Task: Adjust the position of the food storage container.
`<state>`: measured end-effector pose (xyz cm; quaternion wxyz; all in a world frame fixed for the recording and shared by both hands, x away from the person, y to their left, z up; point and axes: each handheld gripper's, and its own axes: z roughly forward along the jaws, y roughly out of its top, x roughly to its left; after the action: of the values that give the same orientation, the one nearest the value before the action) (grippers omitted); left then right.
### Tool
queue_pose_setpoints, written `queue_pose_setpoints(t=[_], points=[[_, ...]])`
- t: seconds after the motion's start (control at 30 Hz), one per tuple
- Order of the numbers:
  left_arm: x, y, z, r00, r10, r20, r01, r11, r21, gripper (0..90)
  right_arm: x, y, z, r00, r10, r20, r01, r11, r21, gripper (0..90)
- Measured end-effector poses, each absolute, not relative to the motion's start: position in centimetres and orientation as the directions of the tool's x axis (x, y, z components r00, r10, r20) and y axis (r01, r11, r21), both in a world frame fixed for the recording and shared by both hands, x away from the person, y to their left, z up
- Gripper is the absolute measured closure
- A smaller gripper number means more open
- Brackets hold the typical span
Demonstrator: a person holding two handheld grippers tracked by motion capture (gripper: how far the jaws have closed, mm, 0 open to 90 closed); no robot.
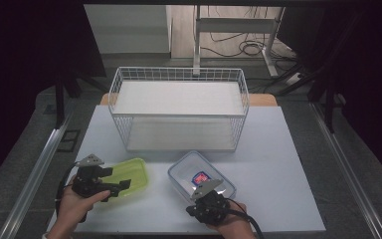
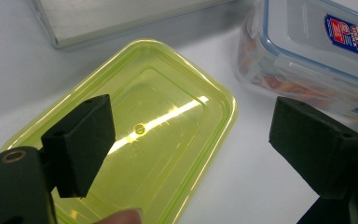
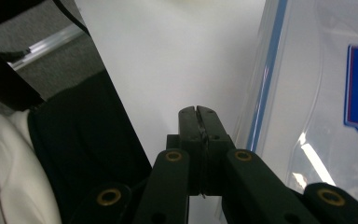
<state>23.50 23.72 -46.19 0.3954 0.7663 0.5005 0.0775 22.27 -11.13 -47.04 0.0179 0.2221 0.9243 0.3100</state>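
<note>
High view: both grippers sit at the table's (image 1: 278,149) near edge, one per box.
Left gripper (image 1: 110,183) spread over the green lid (image 2: 168,121), ready to grasp; right gripper (image 3: 198,116) pressed together, empty, beside the clear box (image 1: 201,175).

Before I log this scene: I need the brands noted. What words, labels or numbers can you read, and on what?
Clear container lid: a red and blue sticker, its print too blurred to read.
Green container: no text.
Wire basket: no text.
</note>
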Motion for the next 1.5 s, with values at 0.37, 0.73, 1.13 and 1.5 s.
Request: queue_pose_setpoints(t=[0.37,0.73,1.13,1.5], points=[[23.5,23.5,-46.4,0.495,0.824,-0.276,0.708,-0.198,0.678,14.2,21.8,-11.6,-47.4,-0.899,0.432,0.074,0.397,0.73,0.557,89.3],[23.5,23.5,-46.4,0.497,0.824,-0.272,0.706,-0.203,0.678,14.2,22.4,-14.6,-47.2,-0.87,0.49,0.057,0.436,0.709,0.555,89.4],[23.5,23.4,-46.5,0.498,0.824,-0.27,0.706,-0.205,0.678,14.0,23.1,-17.8,-46.4,-0.839,0.54,0.06,0.473,0.671,0.572,89.4],[23.5,23.5,-46.5,0.497,0.825,-0.268,0.708,-0.207,0.676,14.0,23.8,-19.5,-46.3,-0.819,0.57,0.063,0.498,0.653,0.571,89.4]])
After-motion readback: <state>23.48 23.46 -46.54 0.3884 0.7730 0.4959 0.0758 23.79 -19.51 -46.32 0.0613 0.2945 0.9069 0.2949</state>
